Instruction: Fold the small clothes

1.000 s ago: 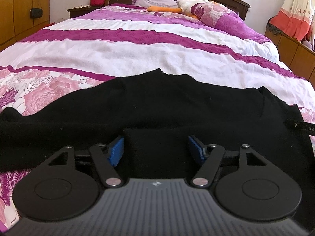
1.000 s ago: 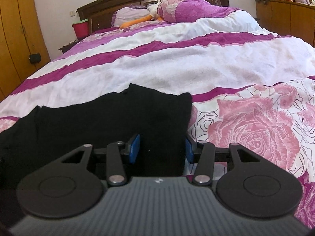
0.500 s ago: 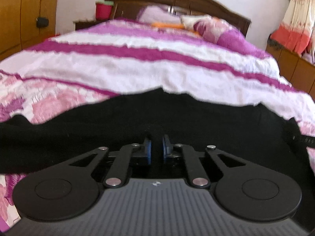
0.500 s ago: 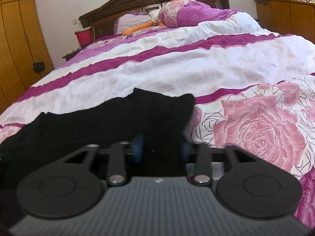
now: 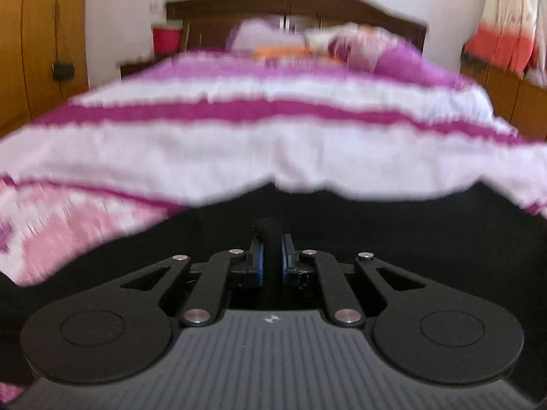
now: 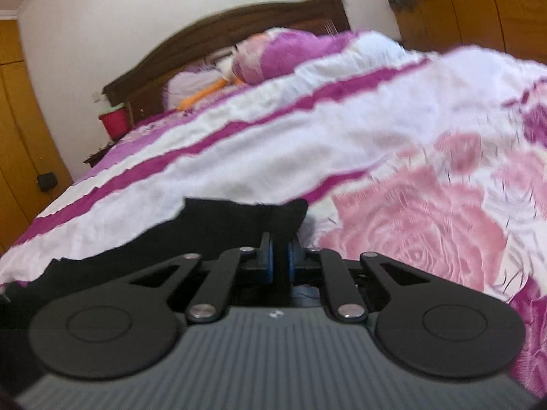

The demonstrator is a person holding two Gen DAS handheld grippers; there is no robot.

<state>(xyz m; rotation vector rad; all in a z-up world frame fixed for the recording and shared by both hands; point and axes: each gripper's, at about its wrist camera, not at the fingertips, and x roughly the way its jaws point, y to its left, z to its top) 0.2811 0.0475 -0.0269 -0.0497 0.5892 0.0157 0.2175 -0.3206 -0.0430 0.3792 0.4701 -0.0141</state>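
A black garment (image 5: 393, 235) lies spread across the near end of the bed. My left gripper (image 5: 271, 259) is shut on a pinched fold of the black cloth, which bulges up between the blue pads (image 5: 257, 262). In the right wrist view the garment (image 6: 218, 225) ends in a squared corner near the gripper. My right gripper (image 6: 279, 262) is shut on the cloth near that corner. Both views are motion-blurred.
The bed has a pink, white and purple striped cover (image 5: 273, 136) with large rose prints (image 6: 427, 218). Pillows (image 5: 376, 48) and a dark wooden headboard (image 5: 294, 3) are at the far end. A red bucket (image 5: 166, 36) stands on the nightstand. Wooden cabinets (image 6: 478, 17) flank the bed.
Both grippers went from open around the cloth to shut on it. Both views have since tilted up and blurred, with the garment's edge rising with the grippers.
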